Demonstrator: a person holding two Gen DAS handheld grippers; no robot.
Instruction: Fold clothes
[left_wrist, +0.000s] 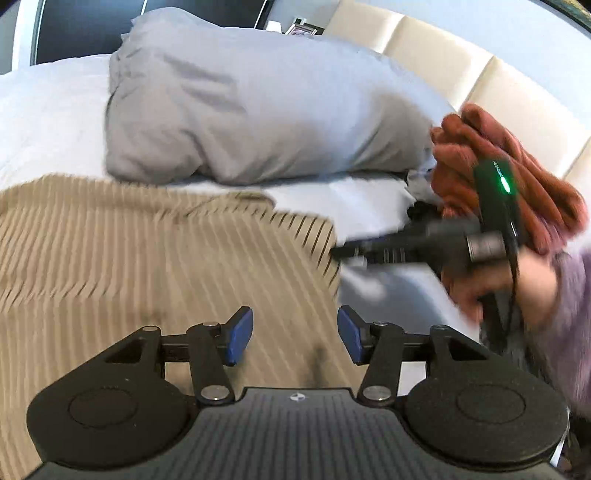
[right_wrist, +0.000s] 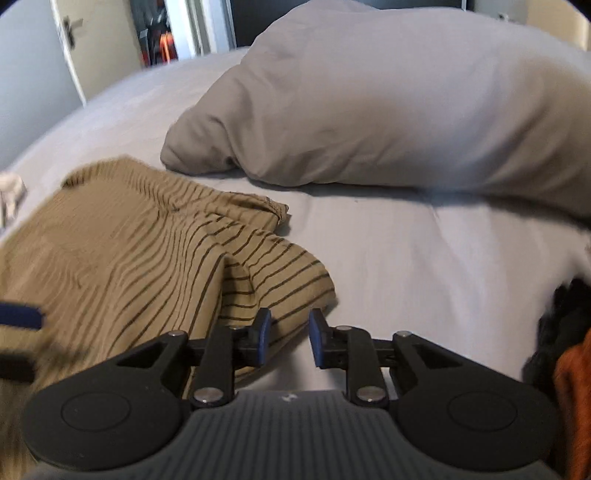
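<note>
Left wrist view: the left gripper (left_wrist: 295, 336) hangs over the striped top (left_wrist: 155, 266), which lies flattened on the bed (left_wrist: 40, 122) in front of a grey pillow (left_wrist: 251, 107). Its blue pads stand spread with nothing between them; the cloth is below and ahead, filling the lower left of the view, its right edge running just past the right pad. At the right, blurred, the other gripper (left_wrist: 354, 251) reaches in toward that edge, held by a hand (left_wrist: 509, 288) in a mauve sleeve (left_wrist: 572, 317). Behind it a rust-red garment (left_wrist: 517, 162) is heaped against the cream headboard (left_wrist: 443, 44).

Right wrist view: the right gripper (right_wrist: 290, 341) has its pads a little apart and empty. The top's folded corner, probably a sleeve, lies directly under and just left of the left pad; bare sheet lies under the right pad. A white scrap (right_wrist: 11, 195) sits at the far left edge, and dark and rust cloth at the right edge.

What could go wrong, as I judge it: the folded corner is bunched in layers, so a pinch here may catch only the top layer and drag the fold open, or catch the sheet along with it. With both tools blurred and close over one edge, they may also knock each other or rumple the flat part
</note>
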